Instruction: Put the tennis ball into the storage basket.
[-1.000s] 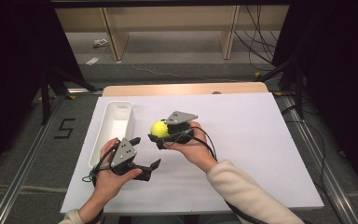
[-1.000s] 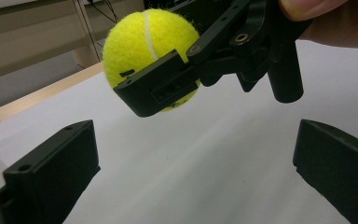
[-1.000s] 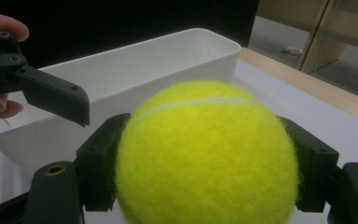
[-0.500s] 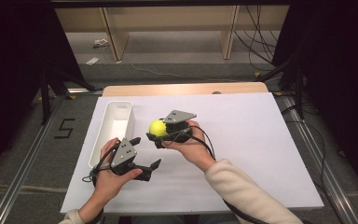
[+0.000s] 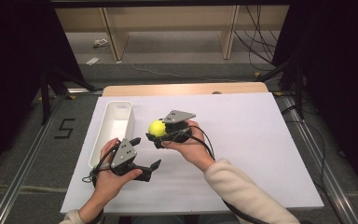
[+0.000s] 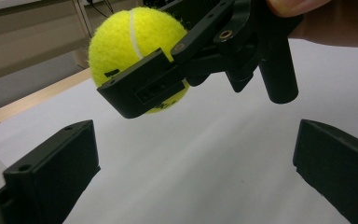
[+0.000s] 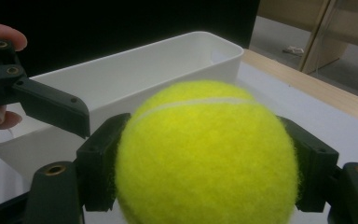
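On the white table sheet (image 5: 261,154) in the high view, the right gripper (image 5: 157,134) pinches a yellow tennis ball (image 5: 157,127) just to the right of the long white bin (image 5: 116,126), lifted a little off the sheet. The left gripper (image 5: 154,167) sits nearer the person, below the bin, its jaws spread and holding nothing.

In the left gripper view, its own two black jaws stand wide apart over bare white sheet, and the right gripper (image 6: 140,88) hangs ahead with the tennis ball (image 6: 130,42) clamped in it.

In the right gripper view, the tennis ball (image 7: 205,158) is squeezed between both jaws, with the white bin (image 7: 135,74) just behind and the left gripper (image 7: 51,105) at the left edge
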Action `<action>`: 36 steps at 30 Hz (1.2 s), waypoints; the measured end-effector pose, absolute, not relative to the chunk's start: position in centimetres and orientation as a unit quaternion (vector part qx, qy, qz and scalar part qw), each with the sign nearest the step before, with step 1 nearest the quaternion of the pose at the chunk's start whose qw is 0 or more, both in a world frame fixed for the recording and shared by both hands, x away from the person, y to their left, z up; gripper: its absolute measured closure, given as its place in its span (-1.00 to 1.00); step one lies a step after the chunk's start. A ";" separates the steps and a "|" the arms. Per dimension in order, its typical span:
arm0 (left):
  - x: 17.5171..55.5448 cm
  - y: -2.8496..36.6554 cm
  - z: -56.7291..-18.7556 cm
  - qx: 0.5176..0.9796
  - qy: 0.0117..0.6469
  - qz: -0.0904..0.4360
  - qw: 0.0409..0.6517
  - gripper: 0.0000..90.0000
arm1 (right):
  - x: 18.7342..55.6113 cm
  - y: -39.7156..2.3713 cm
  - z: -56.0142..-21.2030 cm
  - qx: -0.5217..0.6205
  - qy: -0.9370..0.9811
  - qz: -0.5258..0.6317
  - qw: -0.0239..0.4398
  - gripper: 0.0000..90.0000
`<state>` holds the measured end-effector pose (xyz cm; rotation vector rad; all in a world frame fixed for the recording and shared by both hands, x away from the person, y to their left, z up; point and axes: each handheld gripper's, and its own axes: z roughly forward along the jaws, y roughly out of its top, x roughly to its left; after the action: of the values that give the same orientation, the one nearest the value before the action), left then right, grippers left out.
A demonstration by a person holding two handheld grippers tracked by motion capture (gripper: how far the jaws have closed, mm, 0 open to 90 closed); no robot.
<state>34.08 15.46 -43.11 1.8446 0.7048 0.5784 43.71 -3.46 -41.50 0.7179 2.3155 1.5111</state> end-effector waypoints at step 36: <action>34.0 15.3 -43.2 0.769 0.291 0.237 0.517 -1.00 | 44.6 -2.5 -40.4 0.246 0.802 0.526 0.143 -0.40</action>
<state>33.99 15.27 -43.16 1.8464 0.6986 0.5679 44.65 -2.54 -40.36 0.7098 2.3128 1.5165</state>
